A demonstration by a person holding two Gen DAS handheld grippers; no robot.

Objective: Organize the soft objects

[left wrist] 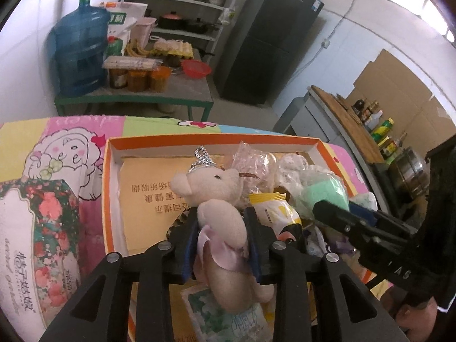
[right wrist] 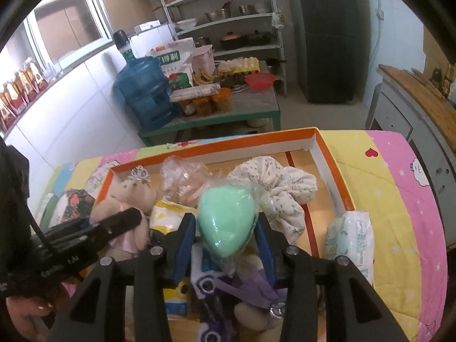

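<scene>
Over the orange box (left wrist: 211, 139), left tool (left wrist: 221, 216) gripping teddy (left wrist: 219, 228), right tool (right wrist: 225, 228) gripping green sponge (right wrist: 225, 222).

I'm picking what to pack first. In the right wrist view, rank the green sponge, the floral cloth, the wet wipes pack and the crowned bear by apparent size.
1. floral cloth
2. green sponge, though nearness to the camera inflates it
3. wet wipes pack
4. crowned bear, partly hidden by the left tongs, so unsure against the pack

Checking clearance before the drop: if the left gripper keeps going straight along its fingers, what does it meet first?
Probably the yellow card floor of the orange box. The left gripper carries the pink teddy bear between its fingers, so the bear's head would land first. Depth is uncertain.
</scene>
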